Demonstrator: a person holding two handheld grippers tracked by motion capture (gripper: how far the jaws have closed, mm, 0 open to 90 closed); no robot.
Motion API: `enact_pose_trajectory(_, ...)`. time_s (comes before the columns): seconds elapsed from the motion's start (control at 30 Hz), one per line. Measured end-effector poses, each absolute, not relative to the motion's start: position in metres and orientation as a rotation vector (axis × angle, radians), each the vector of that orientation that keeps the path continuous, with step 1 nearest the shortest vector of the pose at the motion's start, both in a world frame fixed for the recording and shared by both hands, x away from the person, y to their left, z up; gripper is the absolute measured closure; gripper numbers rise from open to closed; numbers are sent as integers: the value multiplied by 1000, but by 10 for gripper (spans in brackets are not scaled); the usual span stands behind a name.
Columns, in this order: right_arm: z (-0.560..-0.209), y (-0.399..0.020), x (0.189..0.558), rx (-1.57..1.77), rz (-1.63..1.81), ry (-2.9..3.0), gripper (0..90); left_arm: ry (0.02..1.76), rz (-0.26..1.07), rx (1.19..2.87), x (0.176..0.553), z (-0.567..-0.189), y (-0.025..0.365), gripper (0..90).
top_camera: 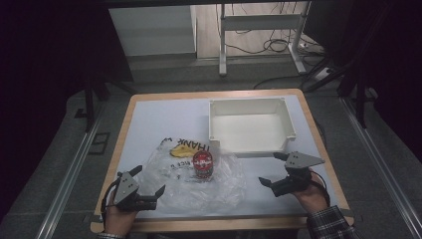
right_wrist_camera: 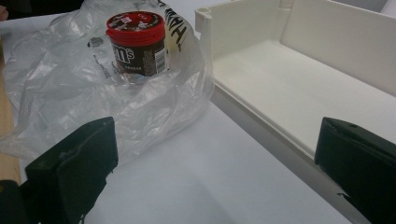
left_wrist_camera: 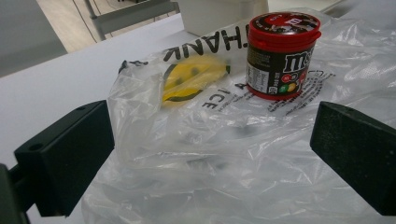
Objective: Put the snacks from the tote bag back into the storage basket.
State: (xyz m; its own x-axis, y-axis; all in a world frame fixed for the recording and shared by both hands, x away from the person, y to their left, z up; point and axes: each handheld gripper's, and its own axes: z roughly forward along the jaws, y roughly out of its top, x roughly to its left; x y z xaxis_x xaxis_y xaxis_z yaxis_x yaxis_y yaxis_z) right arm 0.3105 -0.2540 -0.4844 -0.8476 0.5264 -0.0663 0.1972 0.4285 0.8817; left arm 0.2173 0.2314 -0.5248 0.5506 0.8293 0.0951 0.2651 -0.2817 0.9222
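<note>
Seemingly atop the bag [top_camera: 199, 174], candy tub [top_camera: 203, 165] sits between both claws.

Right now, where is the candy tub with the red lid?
In the high view, the candy tub stands upright on the clear plastic bag, near the table's middle, just in front of the white tray's left corner.

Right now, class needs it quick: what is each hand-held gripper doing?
Left hand-held gripper: open, holding nothing, at the bag.
Right hand-held gripper: open, holding nothing.
</note>
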Motion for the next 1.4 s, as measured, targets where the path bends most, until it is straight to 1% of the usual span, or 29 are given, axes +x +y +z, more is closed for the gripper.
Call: enact_pose_trajectory(1.4,-485,-228,316,550,1416,2421,0,900,720,1830,218,-526,230,0)
